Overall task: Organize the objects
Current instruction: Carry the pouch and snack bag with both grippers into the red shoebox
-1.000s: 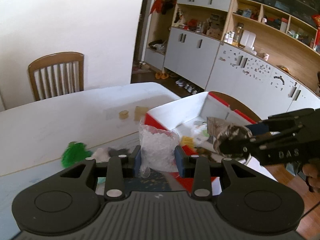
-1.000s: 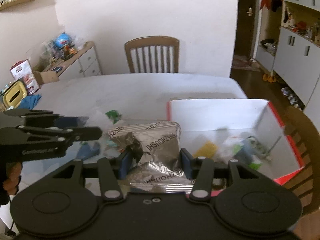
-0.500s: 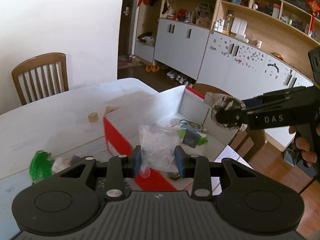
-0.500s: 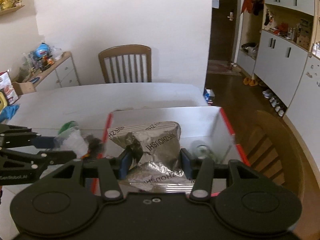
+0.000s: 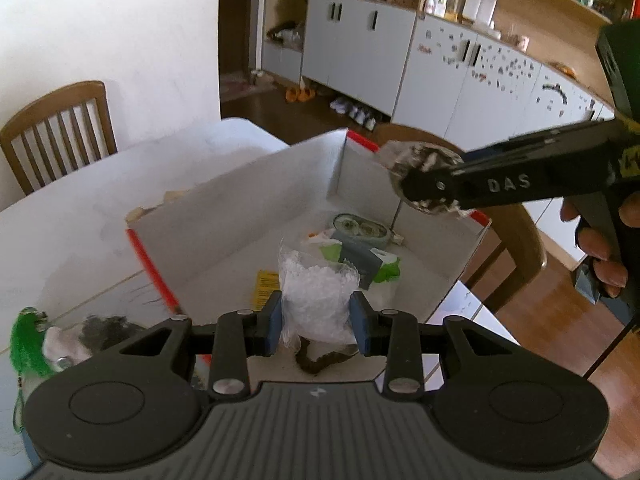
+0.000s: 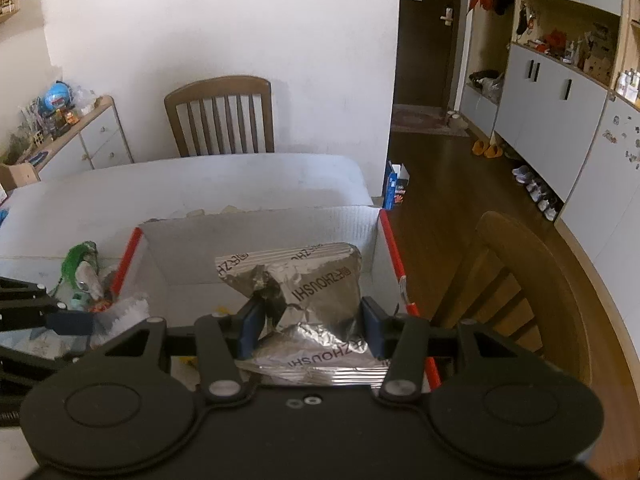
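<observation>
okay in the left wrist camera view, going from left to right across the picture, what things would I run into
wooden chair → green fuzzy toy → red-edged white box → clear bag of white bits held in the left gripper → crumpled foil packet in the right gripper → person's hand

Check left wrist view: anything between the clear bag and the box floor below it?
No. Clear bag hangs in left tool above box; yellow packet lies beside.

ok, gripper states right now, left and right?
Left gripper: shut on clear bag, over the box.
Right gripper: shut on foil packet.
</observation>
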The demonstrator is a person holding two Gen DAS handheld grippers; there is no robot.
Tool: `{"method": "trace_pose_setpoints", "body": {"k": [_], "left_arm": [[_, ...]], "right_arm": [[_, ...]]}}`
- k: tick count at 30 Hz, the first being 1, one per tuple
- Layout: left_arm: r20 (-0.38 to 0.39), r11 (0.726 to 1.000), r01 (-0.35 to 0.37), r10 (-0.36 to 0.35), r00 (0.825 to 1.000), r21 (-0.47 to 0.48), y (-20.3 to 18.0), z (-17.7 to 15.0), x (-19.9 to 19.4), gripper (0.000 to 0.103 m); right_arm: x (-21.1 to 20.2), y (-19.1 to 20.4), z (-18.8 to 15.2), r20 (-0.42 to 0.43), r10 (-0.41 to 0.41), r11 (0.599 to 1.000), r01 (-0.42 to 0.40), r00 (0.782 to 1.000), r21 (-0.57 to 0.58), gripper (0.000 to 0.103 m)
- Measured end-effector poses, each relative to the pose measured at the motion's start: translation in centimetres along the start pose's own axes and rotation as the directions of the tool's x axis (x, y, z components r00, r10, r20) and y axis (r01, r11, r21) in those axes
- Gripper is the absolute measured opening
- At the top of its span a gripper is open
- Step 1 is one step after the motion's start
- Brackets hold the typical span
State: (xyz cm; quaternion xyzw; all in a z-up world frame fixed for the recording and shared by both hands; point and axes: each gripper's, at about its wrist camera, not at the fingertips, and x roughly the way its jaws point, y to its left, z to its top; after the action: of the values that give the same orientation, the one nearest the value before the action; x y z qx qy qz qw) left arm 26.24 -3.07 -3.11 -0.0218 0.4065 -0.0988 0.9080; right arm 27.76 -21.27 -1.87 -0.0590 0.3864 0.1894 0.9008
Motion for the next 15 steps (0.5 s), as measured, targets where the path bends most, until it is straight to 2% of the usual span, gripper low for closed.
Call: {"method": "trace_pose_setpoints", "body": {"k": [9,15], "left_arm": [[-0.104,0.999,-0.034,0.032,0.994,-0.027,-0.2,0.9,5.0,0.035],[-0.160,0.999,-0.052,0.050,0.986,-0.006,-1.0,1.1,7.5,0.035]], "right_arm": [[4.7,-0.5,0.7,-0.061,0.024,0.999,-0.026,0.998,-0.032,0.050],[7.4,-0.9,0.4,-0.103,0.036,0.999,-0.040,0.994,-0.037,0.050]]}}
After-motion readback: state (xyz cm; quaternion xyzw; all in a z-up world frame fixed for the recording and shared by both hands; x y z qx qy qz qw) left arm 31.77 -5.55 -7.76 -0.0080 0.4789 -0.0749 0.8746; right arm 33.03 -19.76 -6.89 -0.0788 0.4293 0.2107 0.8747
